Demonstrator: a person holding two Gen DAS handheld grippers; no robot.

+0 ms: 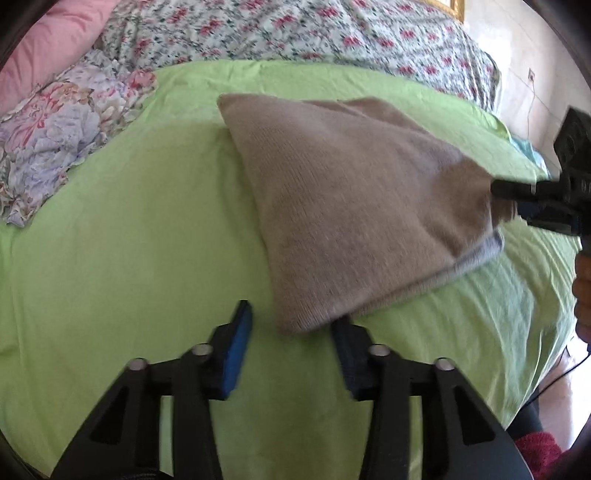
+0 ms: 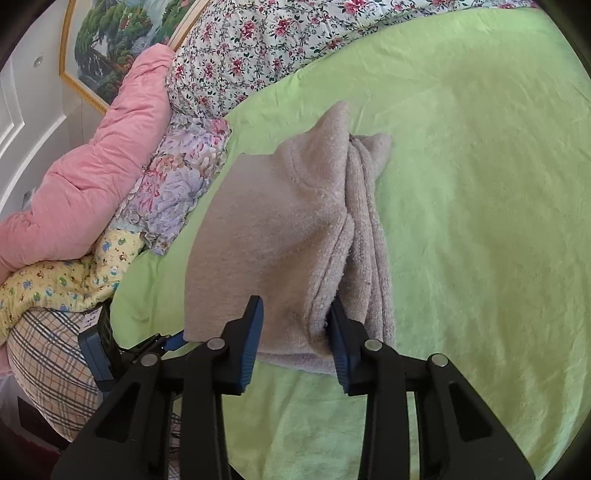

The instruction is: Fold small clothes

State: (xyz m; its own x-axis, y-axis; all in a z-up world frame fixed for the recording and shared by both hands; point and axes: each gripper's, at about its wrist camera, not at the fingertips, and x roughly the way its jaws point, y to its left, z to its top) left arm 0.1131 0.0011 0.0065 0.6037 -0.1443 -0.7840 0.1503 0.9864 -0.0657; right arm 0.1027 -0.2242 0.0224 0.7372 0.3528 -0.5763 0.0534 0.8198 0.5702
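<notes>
A beige knitted garment (image 1: 351, 206) lies folded on the green bed sheet (image 1: 129, 240). My left gripper (image 1: 291, 332) is open just in front of its near corner, which sits between the blue pads without being held. In the right wrist view the garment (image 2: 280, 236) shows its stacked folded layers. My right gripper (image 2: 295, 325) is open with its jaws around the garment's near edge, the right pad (image 2: 338, 332) tucked between layers. The right gripper also shows in the left wrist view (image 1: 517, 195) at the garment's right corner.
A lilac floral cloth (image 1: 62, 147) lies at the left of the sheet. A rose-print quilt (image 1: 295, 33) runs along the back and a pink duvet (image 2: 85, 177) is beside it. Yellow and plaid bedding (image 2: 55, 314) is piled at the bed's edge. A framed picture (image 2: 110, 40) hangs on the wall.
</notes>
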